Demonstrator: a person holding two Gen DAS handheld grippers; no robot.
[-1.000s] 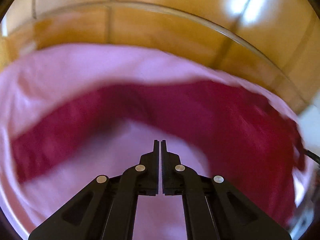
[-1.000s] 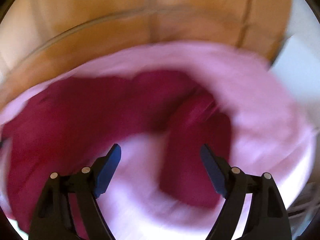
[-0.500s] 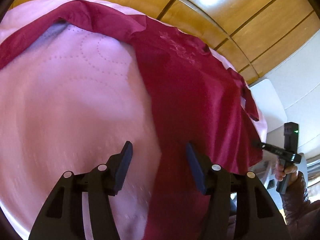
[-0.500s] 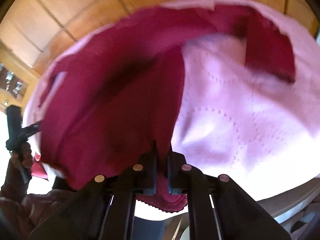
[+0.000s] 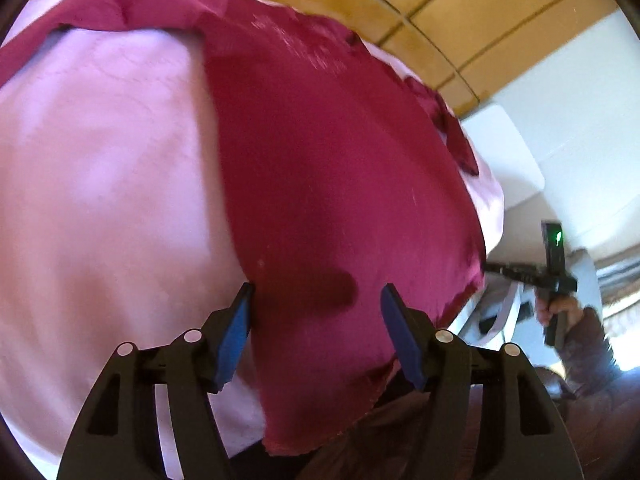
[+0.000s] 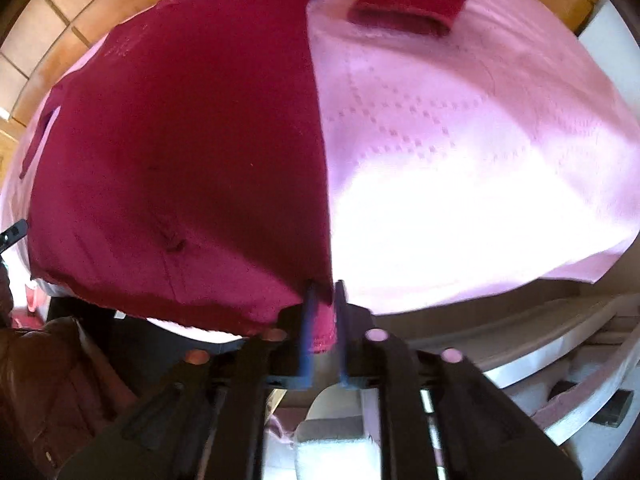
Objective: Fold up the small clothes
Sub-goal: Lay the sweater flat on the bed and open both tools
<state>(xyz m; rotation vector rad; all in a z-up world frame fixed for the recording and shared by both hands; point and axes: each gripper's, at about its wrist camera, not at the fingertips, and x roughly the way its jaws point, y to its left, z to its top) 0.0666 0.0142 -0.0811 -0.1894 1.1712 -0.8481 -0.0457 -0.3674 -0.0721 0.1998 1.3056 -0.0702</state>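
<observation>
Only the right wrist view shows the folded sleeve (image 6: 408,2) at the far end of the red shirt (image 6: 180,140); only the left wrist view shows a hand (image 5: 560,308). The shirt lies flat on the pink cloth (image 6: 460,140), long axis running away from both cameras, hem nearest. Left tongs (image 5: 316,300) stand apart, nothing gripped. Right tongs (image 6: 323,286) have just been opening, jaws slightly apart with the hem corner between them.

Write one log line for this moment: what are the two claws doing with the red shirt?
garment: red shirt flat on pink cloth | left claw: open over hem, opening | right claw: hem corner between pads, opening | fold: not yet begun
</observation>
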